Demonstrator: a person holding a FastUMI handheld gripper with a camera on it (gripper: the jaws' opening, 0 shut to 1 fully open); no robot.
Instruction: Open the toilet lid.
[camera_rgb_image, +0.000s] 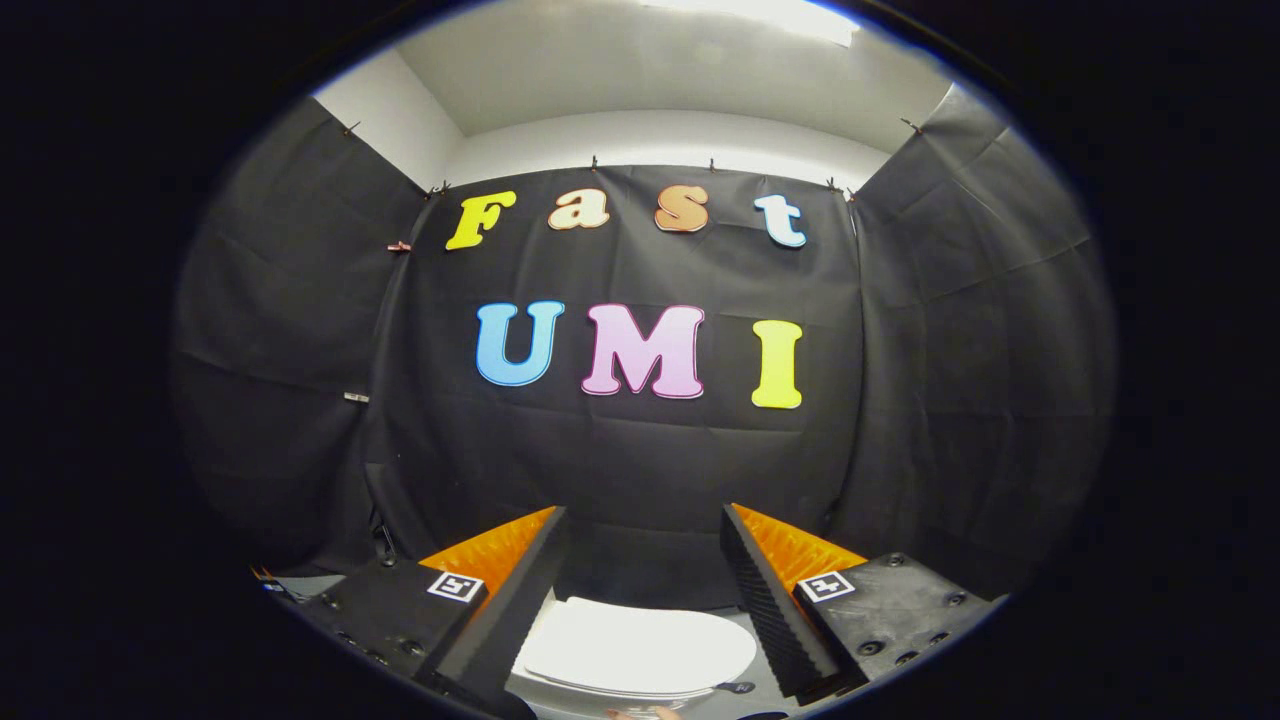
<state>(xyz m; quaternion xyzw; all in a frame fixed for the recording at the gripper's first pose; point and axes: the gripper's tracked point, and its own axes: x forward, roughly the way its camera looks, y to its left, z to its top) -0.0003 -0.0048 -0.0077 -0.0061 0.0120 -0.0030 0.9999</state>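
Spread wide apart with nothing between them, the two fingers of the hand-held gripper (645, 600) reach forward, each carrying a small square black-and-white marker tag (456, 586) on its dark bolted mount. Black wrinkled cloth booth wall (950, 380) stands well beyond the fingers, pinned up by small clips along its top edge, with a plain white wall and ceiling (650, 90) above it. Below and between the fingers lies the smooth white oval toilet lid (640, 648), closed flat on the white toilet seat (610, 692), whose rim shows as a thin edge under the lid's near side. The lid sits apart from both fingers, neither of which touches it. At the lid's near edge a small bit of a person's hand (645, 713) shows, too little to tell what it is doing.
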